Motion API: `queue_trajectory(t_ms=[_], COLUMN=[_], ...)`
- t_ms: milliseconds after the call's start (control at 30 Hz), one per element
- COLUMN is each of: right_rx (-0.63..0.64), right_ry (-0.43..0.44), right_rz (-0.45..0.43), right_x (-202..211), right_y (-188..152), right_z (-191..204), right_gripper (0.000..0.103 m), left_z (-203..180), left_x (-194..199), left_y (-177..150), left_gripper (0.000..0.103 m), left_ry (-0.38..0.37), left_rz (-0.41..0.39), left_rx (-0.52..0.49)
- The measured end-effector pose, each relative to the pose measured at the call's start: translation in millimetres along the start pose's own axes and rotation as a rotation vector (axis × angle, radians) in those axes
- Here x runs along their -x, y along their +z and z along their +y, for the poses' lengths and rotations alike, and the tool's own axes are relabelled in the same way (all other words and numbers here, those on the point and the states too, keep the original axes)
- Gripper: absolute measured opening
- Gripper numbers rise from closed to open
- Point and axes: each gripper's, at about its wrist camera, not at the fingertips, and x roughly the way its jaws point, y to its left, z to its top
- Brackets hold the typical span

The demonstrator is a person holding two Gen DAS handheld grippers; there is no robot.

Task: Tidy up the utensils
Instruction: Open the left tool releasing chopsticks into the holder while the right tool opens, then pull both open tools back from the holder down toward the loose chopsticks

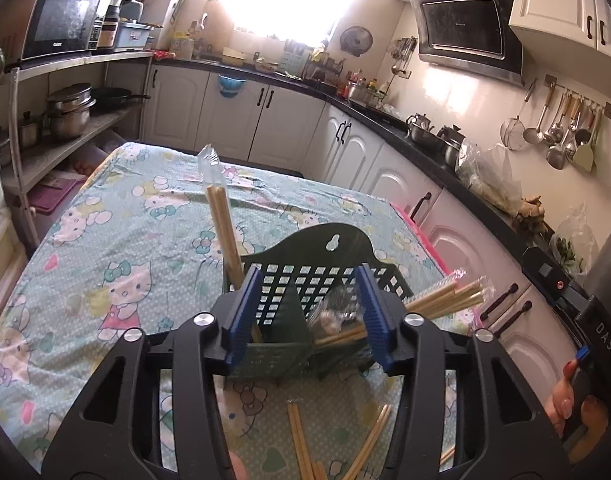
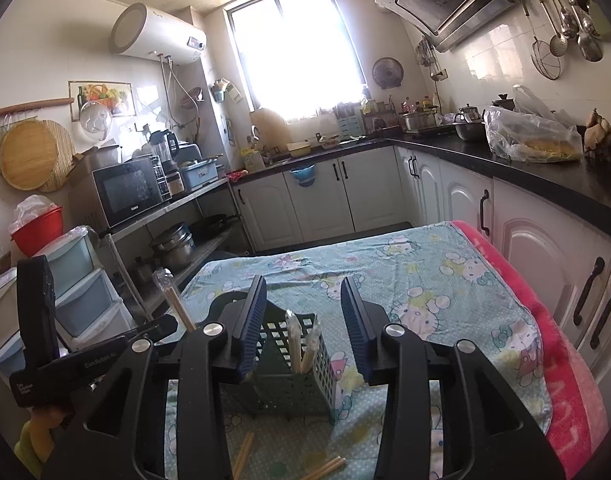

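Green utensil basket (image 1: 305,304) stands near the surface's (image 1: 117,216) near edge, wide bare cloth beyond it.
Both the left gripper (image 1: 309,316) and right gripper (image 2: 301,328) stand partly open, holding nothing, jaws either side of the basket. 1 wrapped chopstick pair (image 1: 221,220) stands upright at its left; a wrapped bundle (image 1: 445,300) leans out right. At least 3 loose chopsticks (image 1: 301,440) lie nearer, partly hidden.

"Galanz" on the microwave (image 2: 127,196); "DAS" on a black device (image 1: 599,332).
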Motion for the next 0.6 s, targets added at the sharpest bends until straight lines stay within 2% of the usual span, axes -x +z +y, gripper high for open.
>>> queue_trajectory(t_ms=[200, 600], right_rx=[-0.001, -0.006], right_ry=[-0.006, -0.02], right_rz=[0.002, 0.019], right_x=[7, 20], right_y=[-5, -19], right_z=[-1, -2], right_gripper=[0.046, 0.058], left_z=[1, 1], left_x=[8, 27], left_y=[-3, -11], left_gripper=[0.052, 0.078], left_ry=[-0.009, -0.041], left_rz=[0.003, 0.005], left_rx=[-0.002, -0.009])
